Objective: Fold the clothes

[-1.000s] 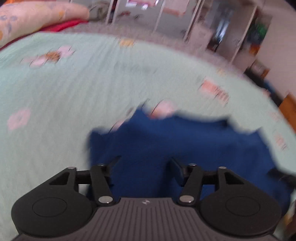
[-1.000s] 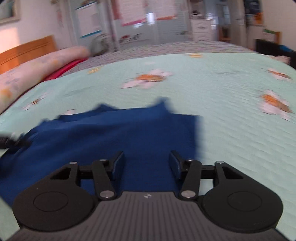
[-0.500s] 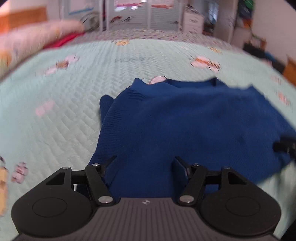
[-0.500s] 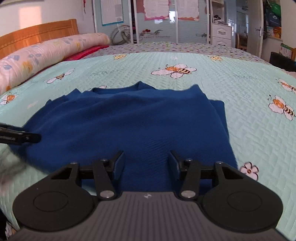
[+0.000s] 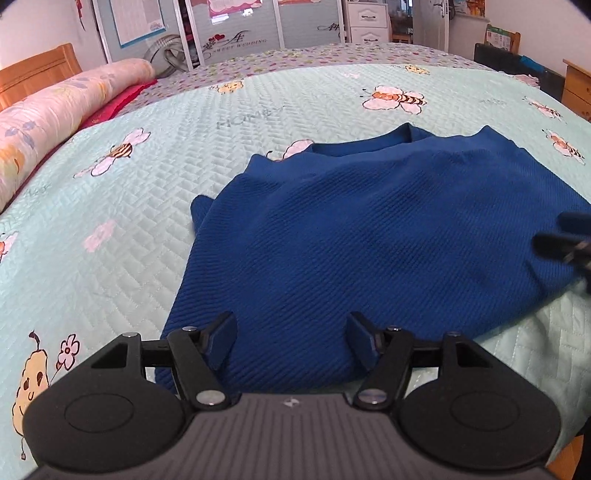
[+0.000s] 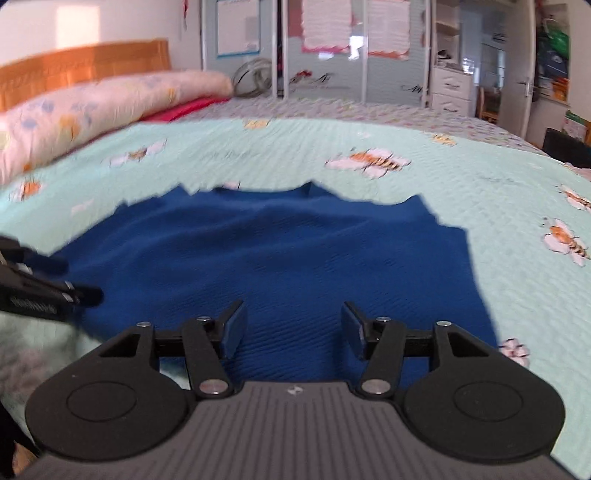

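Note:
A dark blue knit sweater lies folded on the bed, its collar at the far side. My left gripper hovers over its near left hem. The jaws are opening and nothing is pinched between them. In the blurred right wrist view the sweater fills the middle. My right gripper hangs above its near edge, jaws also opening, with only the cloth lying below. Each gripper shows in the other's view: the right gripper at the right edge, the left gripper at the left edge.
The mint-green quilt with bee prints covers the bed. A rolled pink floral duvet lies along the wooden headboard at the left. Wardrobe doors stand behind the bed, and a wooden cabinet at the right.
Both grippers have drawn back from the sweater and rolled level, so more of it shows. Both pairs of jaws stand wider than before. The sweater lies still on the quilt.

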`<state>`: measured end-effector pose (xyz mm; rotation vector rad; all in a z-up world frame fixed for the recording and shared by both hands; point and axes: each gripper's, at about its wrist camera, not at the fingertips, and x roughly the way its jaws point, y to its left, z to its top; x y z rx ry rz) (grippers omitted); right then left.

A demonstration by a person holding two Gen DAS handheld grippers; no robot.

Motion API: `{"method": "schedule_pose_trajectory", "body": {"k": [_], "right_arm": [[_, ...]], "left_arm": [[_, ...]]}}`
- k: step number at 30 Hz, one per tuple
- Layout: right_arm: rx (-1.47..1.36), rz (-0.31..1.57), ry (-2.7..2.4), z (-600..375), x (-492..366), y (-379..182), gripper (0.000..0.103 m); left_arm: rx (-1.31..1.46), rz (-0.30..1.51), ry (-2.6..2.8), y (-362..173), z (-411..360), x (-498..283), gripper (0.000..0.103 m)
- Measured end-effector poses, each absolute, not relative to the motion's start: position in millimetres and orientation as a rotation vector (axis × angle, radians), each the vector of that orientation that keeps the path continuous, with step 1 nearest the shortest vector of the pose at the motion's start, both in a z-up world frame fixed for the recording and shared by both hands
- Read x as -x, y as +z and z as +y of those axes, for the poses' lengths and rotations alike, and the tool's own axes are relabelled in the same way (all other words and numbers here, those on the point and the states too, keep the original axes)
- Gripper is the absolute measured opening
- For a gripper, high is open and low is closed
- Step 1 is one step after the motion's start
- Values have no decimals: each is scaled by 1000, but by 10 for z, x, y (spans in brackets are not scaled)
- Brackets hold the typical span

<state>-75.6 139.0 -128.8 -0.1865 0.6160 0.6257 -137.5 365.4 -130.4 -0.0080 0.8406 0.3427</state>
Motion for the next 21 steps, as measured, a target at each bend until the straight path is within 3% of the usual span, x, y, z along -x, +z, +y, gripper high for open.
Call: {"method": "schedule_pose_trajectory", "body": {"k": [11, 21], "right_arm": [[96, 671, 464, 996, 566, -1407, 57], [163, 668, 554, 1461, 579, -1481, 57]], "left_arm": [[22, 831, 340, -1347, 3672, 1395, 74], [15, 833, 341, -1350, 3661, 1410, 75]]}}
